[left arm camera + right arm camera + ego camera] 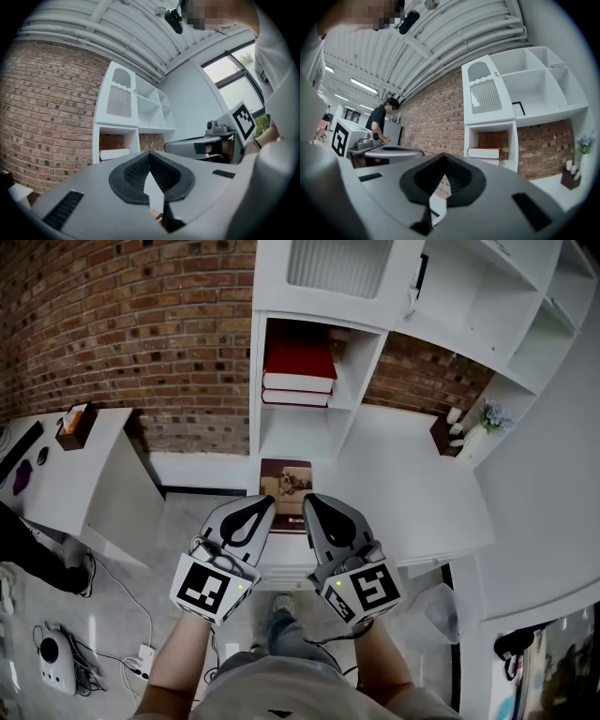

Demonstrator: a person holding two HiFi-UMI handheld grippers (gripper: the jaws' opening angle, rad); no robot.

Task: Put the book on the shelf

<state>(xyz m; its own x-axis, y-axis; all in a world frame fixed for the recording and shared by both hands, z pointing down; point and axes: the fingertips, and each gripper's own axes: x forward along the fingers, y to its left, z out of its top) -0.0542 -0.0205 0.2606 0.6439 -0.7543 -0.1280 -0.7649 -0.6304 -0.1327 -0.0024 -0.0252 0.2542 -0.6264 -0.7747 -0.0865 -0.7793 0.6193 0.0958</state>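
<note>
Book flat on the desk, shelf not yet filled by it

The book is seen lying flat, cover up, on the white desk, just in front of the foot of the white shelf, its long side pointed toward it. A dark brown cover with a paler picture in the middle is shown. In the shelf's upright column, an open compartment is occupied by a flat stack of red books; the space directly beneath them is left bare.
</note>
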